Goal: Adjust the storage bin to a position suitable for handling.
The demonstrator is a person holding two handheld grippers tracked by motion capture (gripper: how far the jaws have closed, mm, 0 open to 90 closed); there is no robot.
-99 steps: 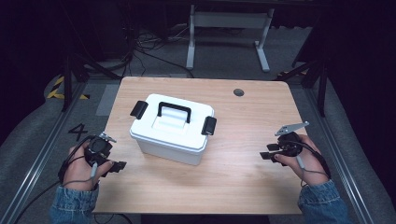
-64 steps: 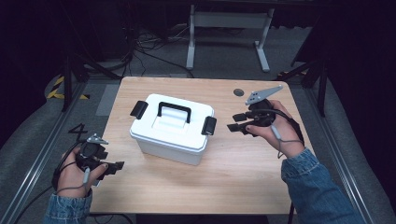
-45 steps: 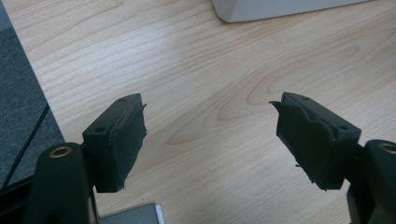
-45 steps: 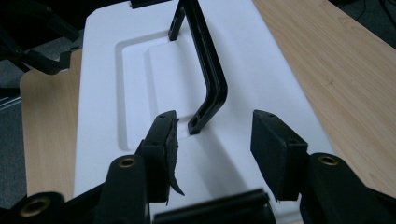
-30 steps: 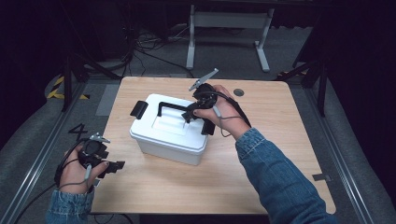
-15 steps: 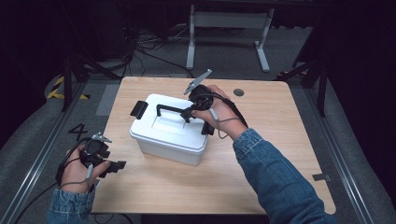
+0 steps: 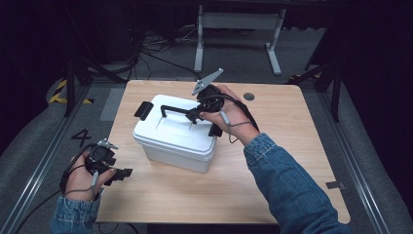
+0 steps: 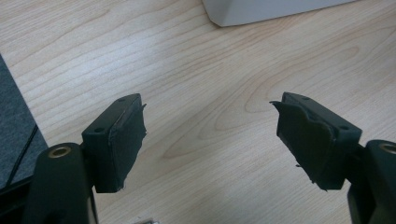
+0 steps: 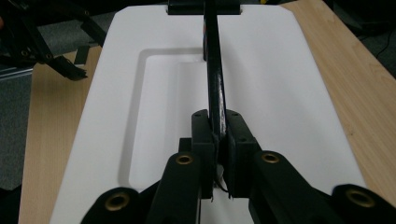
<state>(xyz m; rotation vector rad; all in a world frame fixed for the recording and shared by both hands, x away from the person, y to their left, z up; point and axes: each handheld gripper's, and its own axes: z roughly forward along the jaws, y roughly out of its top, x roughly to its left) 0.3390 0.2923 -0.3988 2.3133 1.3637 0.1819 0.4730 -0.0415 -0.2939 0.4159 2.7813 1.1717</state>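
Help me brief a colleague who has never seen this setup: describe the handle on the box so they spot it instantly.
On the wooden table stands a white box with a black latch at each end. Along the middle of its lid runs a thin black handle, raised upright. The right gripper is clamped on it; unlike the latches, it stands above the lid.

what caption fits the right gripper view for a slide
Right tongs clamped on the black handle raised above the white box lid.

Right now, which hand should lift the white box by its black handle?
The right one, probably. The right gripper is already shut on the black handle of the white box. The left gripper hangs open over the wooden table, apart from the box.
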